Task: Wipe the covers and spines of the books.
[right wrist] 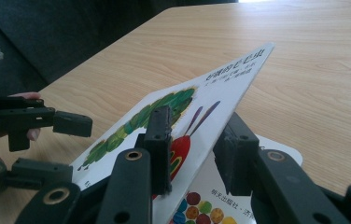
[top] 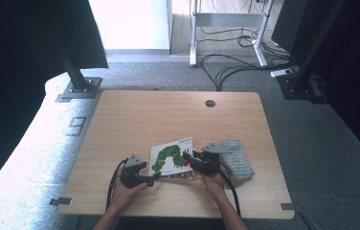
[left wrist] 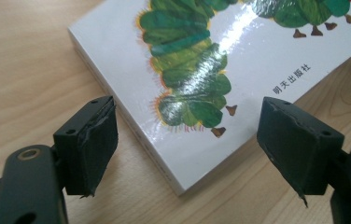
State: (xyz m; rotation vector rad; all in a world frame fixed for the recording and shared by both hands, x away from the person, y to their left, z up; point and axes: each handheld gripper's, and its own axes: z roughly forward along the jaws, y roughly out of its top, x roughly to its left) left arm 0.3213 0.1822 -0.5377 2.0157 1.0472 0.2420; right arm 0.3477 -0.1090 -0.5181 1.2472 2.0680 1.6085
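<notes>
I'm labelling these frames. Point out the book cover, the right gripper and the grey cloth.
book cover (right wrist: 220,88): right gripper view, lifted white front.
right gripper (right wrist: 197,154): right gripper view, between its jaws.
grey cloth (top: 239,160): high view, its middle.

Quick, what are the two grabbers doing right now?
Left gripper: open, jaws either side of the caterpillar book's corner, not touching it.
Right gripper: closed on the book's front cover, lifting it open.

Bright daylight from the far window, blown-out floor at left, glare streak on the glossy book cover (left wrist: 220,46), dark corners, soft high view
</notes>
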